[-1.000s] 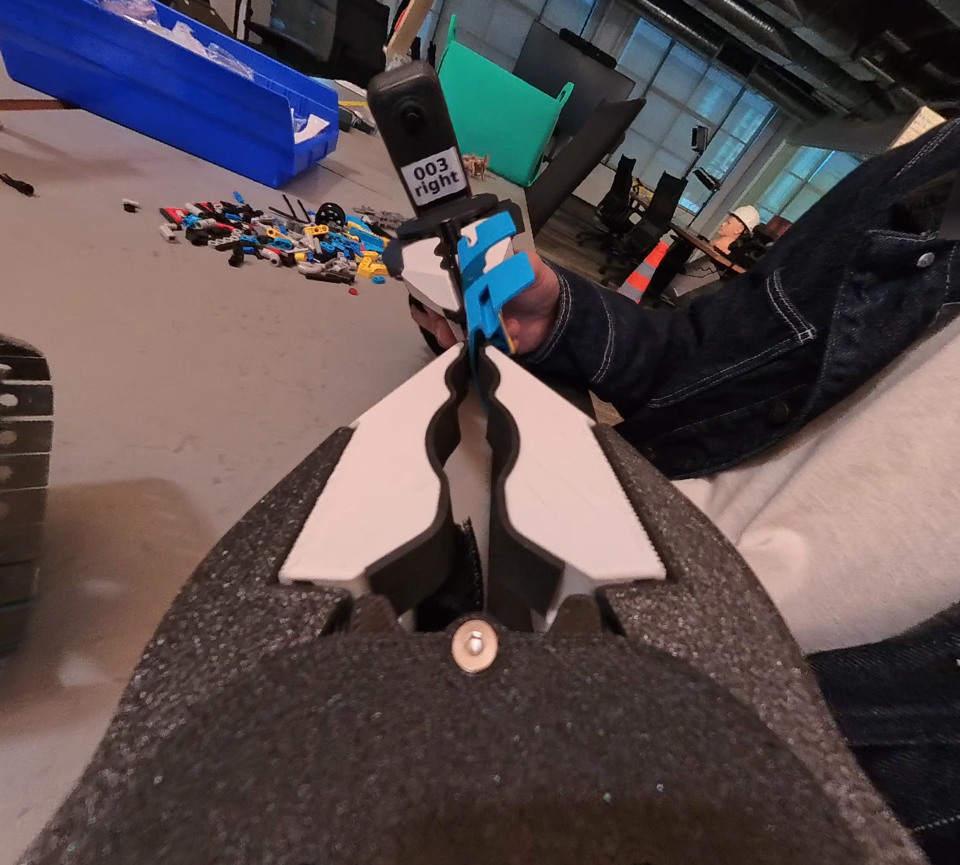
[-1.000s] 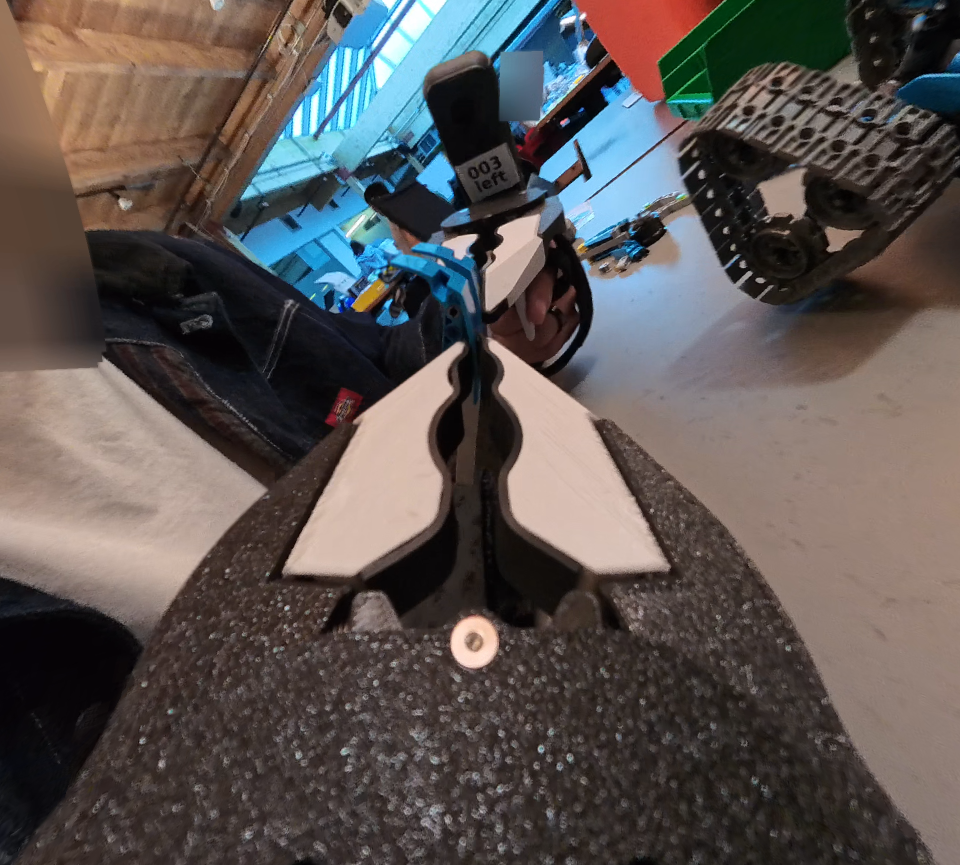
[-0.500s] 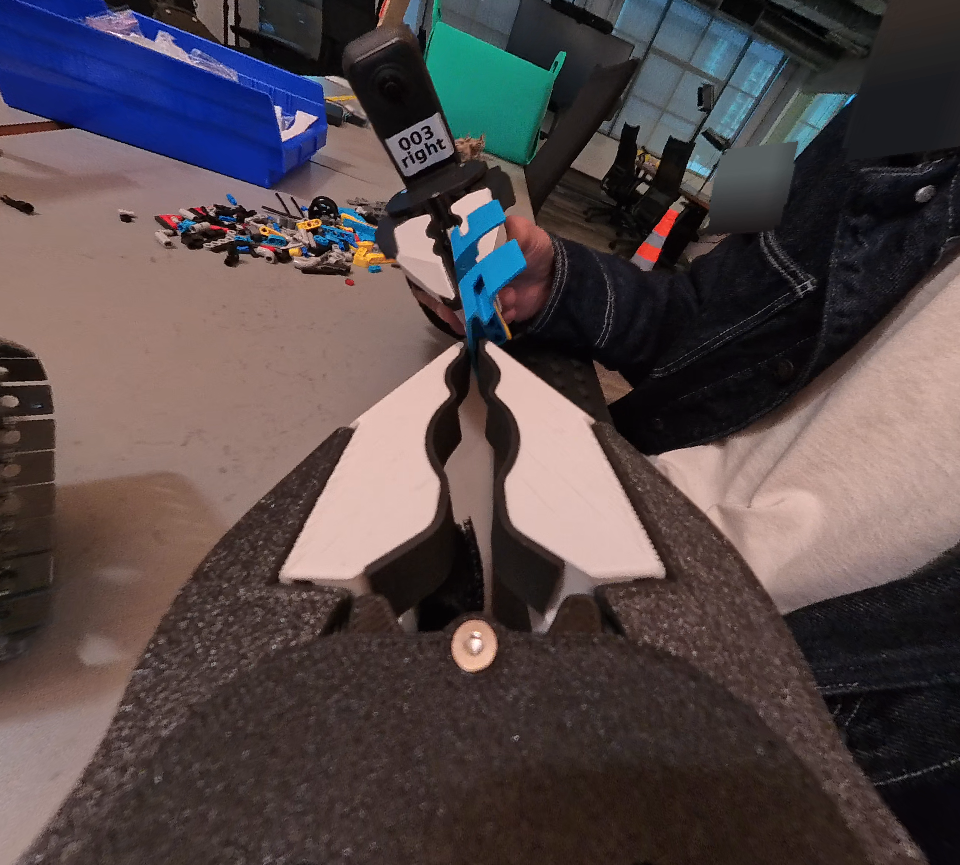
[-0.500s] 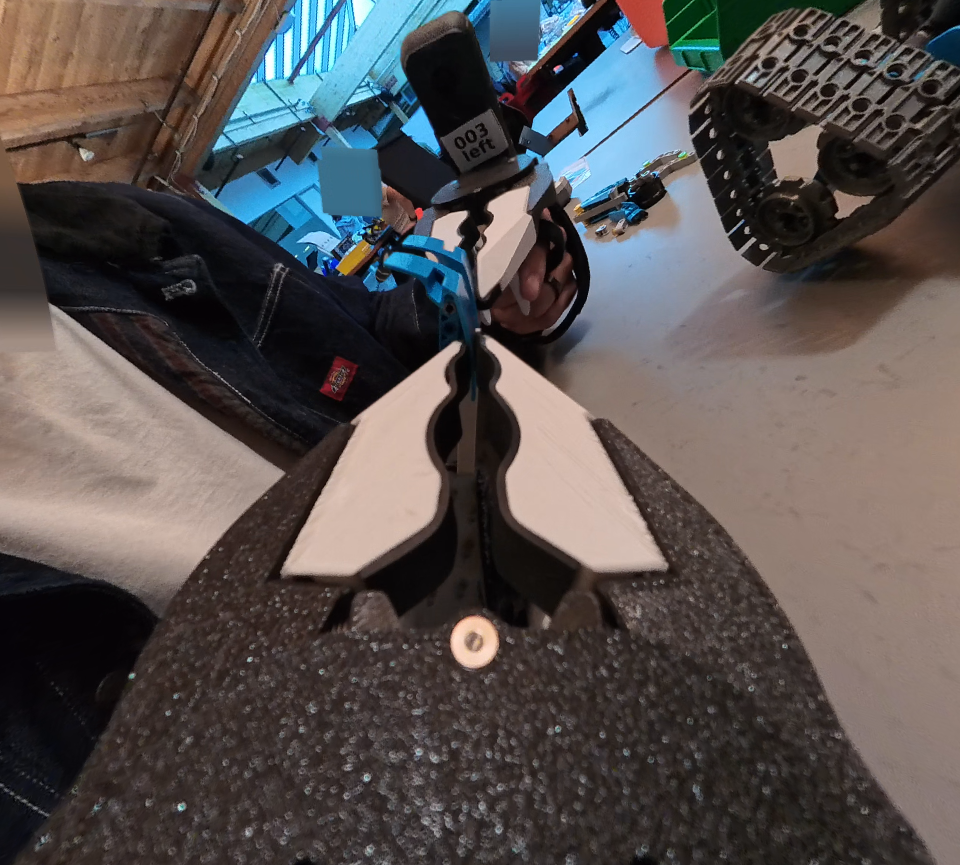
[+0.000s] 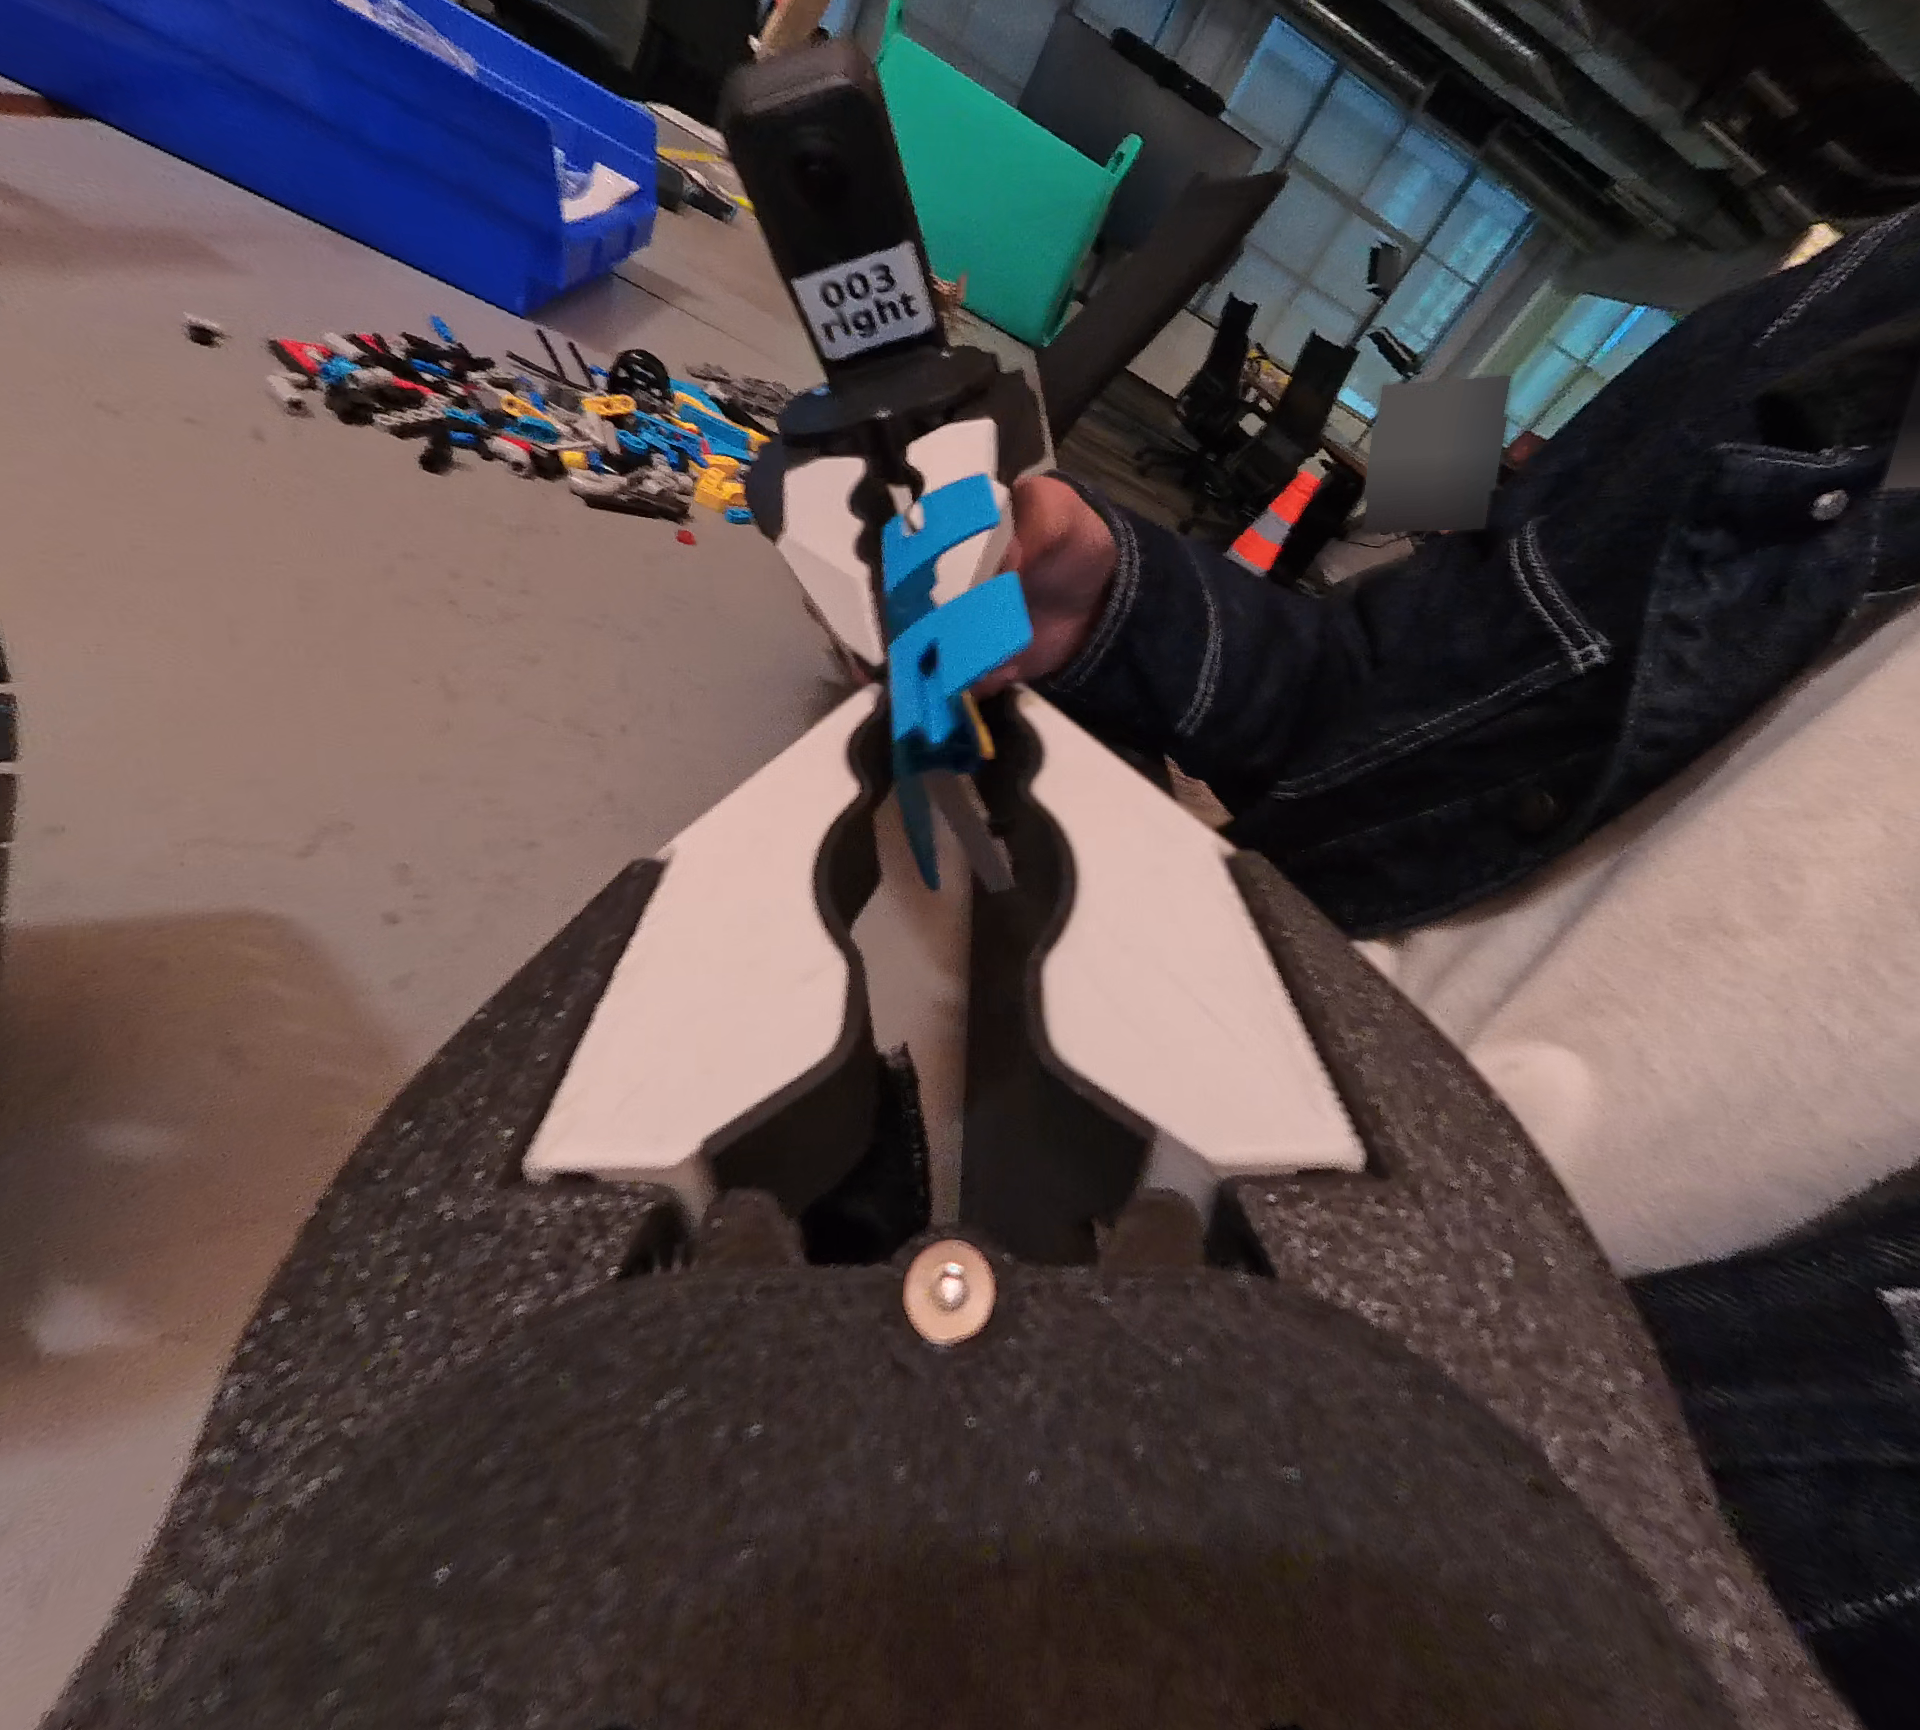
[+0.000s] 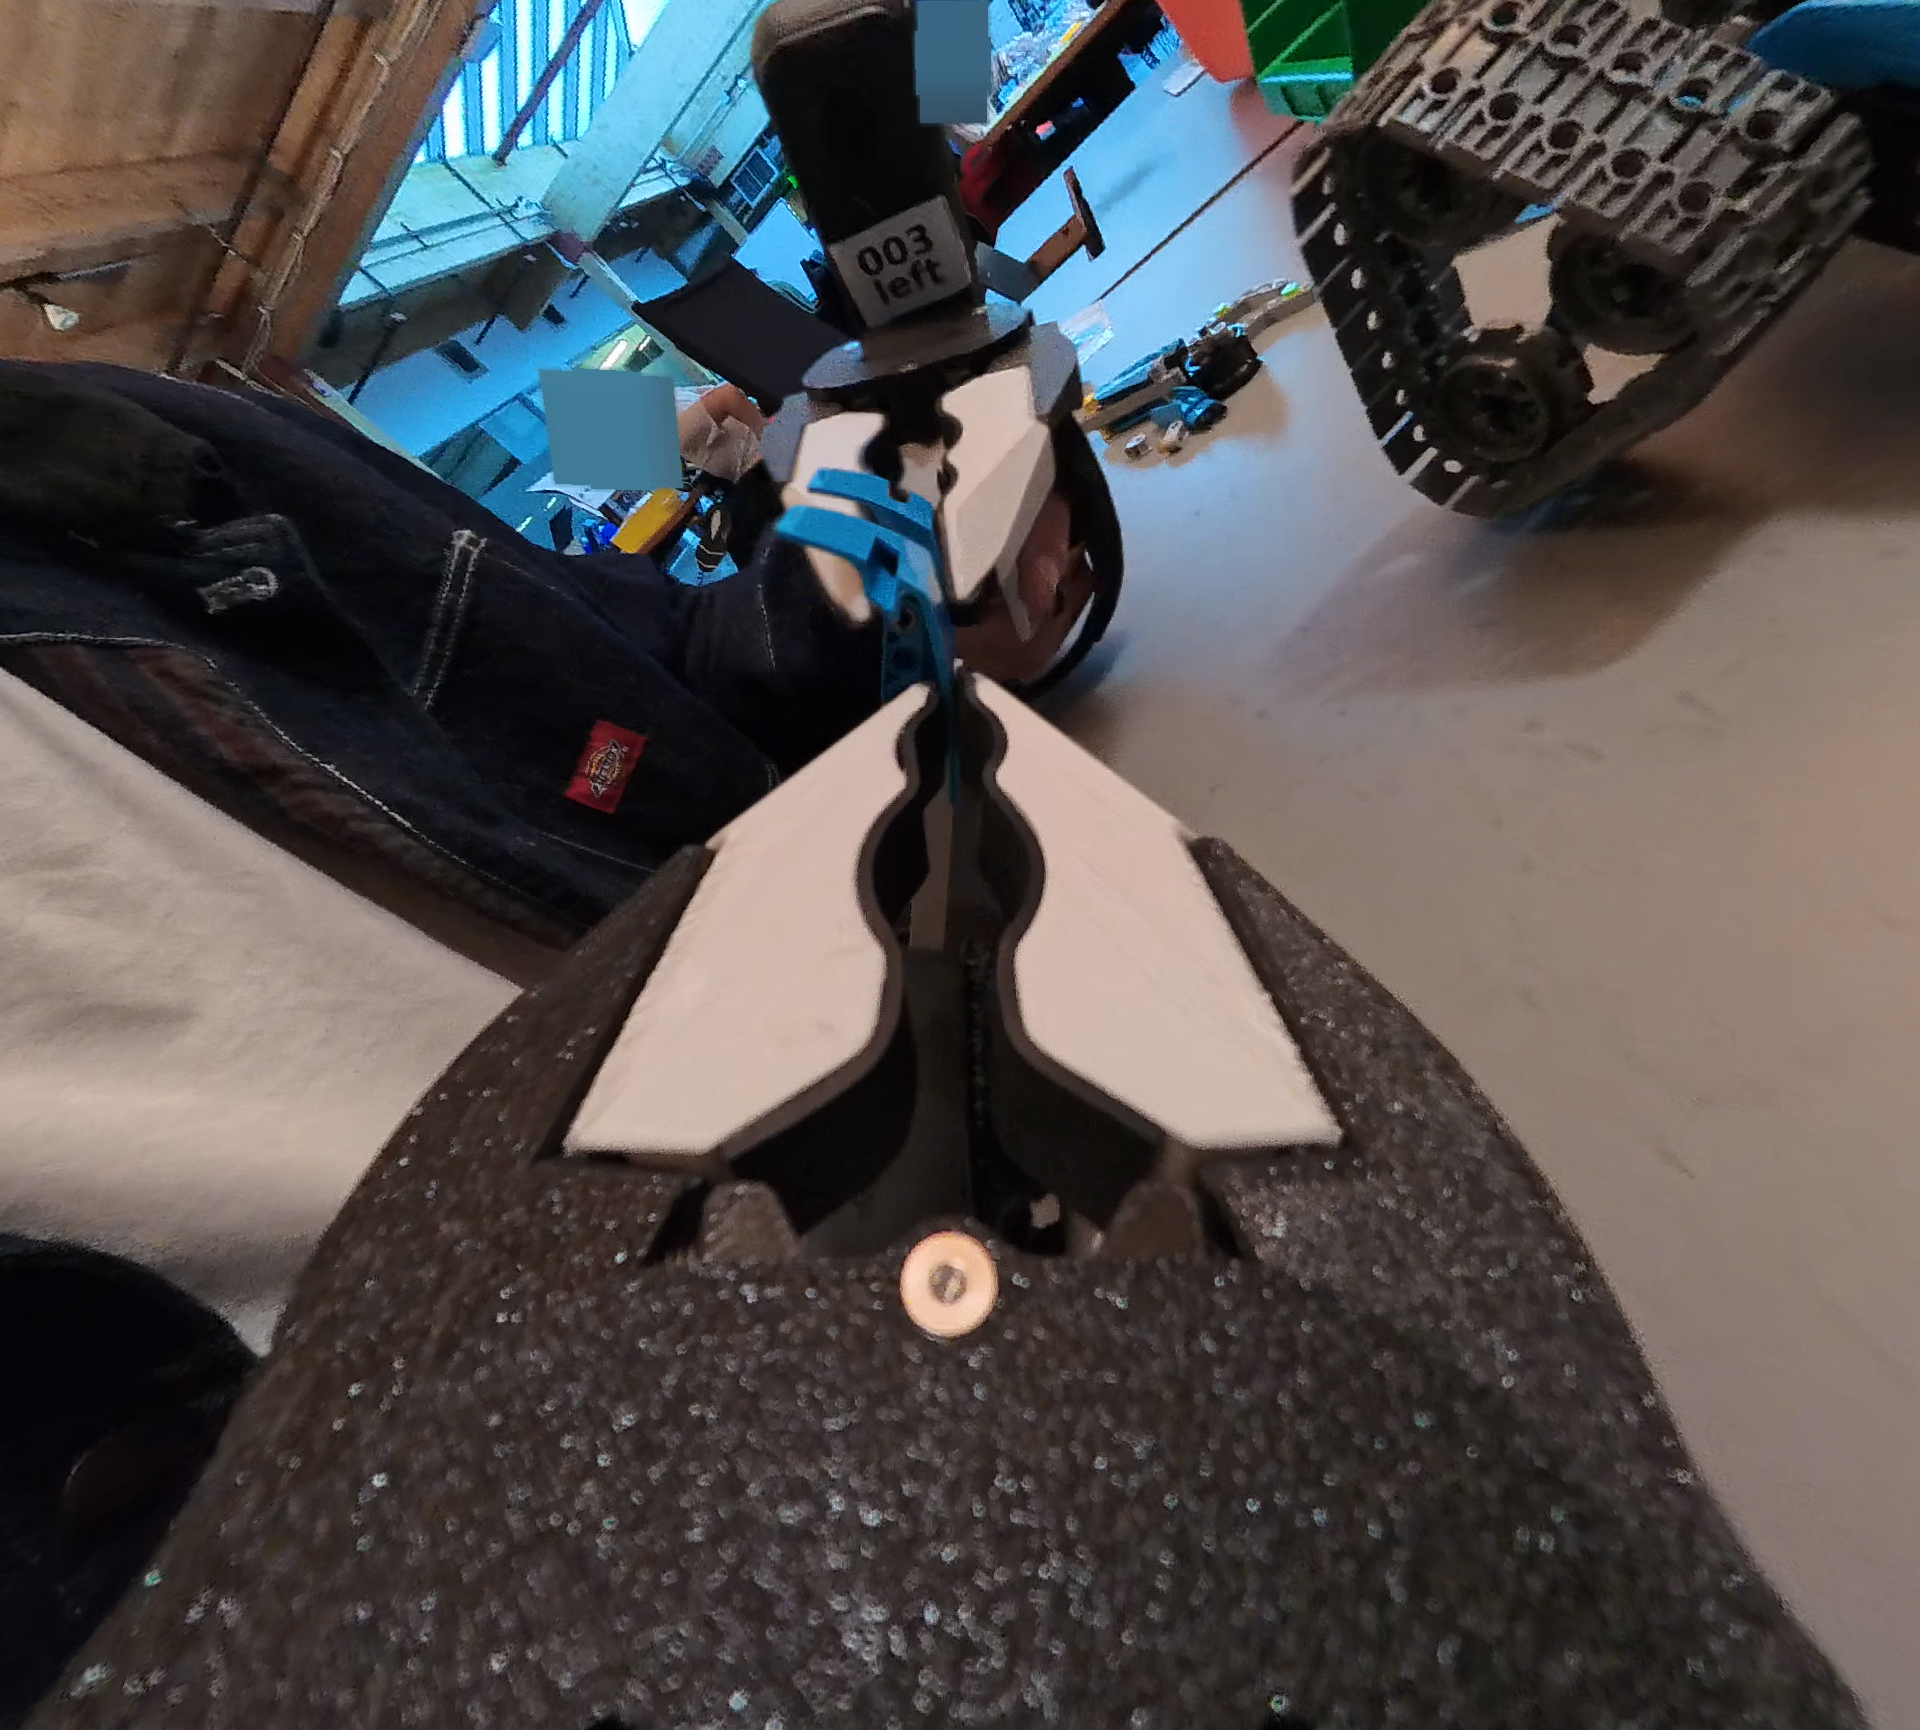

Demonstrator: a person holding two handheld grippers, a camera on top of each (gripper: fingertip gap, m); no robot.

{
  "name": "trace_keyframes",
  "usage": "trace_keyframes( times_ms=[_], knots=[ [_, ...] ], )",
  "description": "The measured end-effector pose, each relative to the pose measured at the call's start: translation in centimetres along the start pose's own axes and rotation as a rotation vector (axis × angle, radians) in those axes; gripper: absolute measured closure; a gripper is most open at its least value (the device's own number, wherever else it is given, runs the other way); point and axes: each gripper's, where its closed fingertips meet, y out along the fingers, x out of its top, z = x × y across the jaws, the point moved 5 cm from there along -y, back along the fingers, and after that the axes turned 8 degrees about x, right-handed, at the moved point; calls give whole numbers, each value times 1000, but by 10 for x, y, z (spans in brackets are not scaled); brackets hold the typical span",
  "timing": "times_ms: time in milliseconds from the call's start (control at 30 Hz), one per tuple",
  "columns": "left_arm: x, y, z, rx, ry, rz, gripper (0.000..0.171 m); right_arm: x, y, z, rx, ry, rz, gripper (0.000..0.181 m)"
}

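Left gripper (image 5: 940, 724) jaws are spreading off the blue piece (image 5: 935, 641), now loose between them | I'm keeping right gripper (image 6: 948, 693) jaws clamping its far end | brick pile (image 5: 540, 423) lying beyond-left.

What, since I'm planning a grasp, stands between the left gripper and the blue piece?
Nothing visible does: the blue piece sits right between the fingertips of the open left gripper, while the right gripper is shut on its other end.
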Motion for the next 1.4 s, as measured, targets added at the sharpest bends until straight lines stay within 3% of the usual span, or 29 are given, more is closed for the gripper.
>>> trace_keyframes(
  times_ms=[133, 500, 1233, 1300, 1400],
  knots=[
    [4, -3, 2, 4, -28, -31, 160, 3, 2, 0, -7, -11, -19, 181],
    [-3, -1, -8, 1, 59, 6, 161, -3, -2, 5, 55, 4, 29, 181],
    [-7, -2, -7, -31, 33, 25, 161, -2, -6, 7, 66, -7, 27, 181],
    [-6, -4, -4, -3, 46, 16, 161, 2, -8, 5, 7, -52, 13, 158],
    [-11, 1, -6, 31, 122, 52, 161, 4, 0, 13, 50, -76, -12, 141]
  ],
)
